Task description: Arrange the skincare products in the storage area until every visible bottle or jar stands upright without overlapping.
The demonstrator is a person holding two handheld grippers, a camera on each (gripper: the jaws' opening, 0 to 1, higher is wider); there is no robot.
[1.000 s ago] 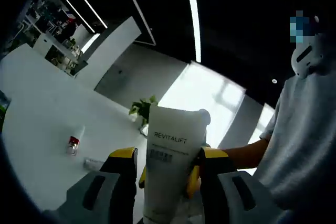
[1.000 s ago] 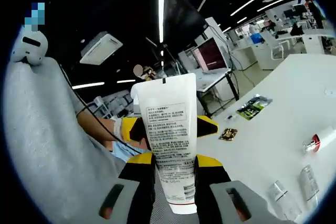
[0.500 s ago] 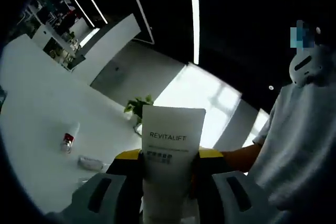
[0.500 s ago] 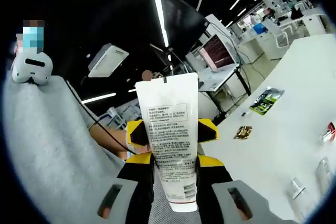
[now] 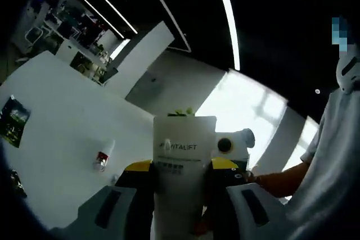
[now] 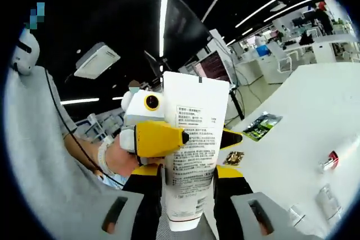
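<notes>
The white tube (image 5: pixel 183 167) is now held up well above the white surface (image 5: pixel 56 122), pinched from both sides — the left hand-held gripper (image 5: pixel 181 168) is closed on its printed front, and the right hand-held gripper (image 6: pixel 188 171) is closed on its back label. Against half a second ago, the other gripper's yellow jaw now crosses in front of the tube in the right gripper view, so the two appear to be passing or re-gripping it mid-air; it is not yet standing anywhere. Below and left of the tube, a small red-capped bottle (image 5: pixel 103 155) lies on its side — still to be righted. The surface around that bottle looks bare, with a dark packet (image 5: pixel 14 119) farther left, near the surface's edge.
</notes>
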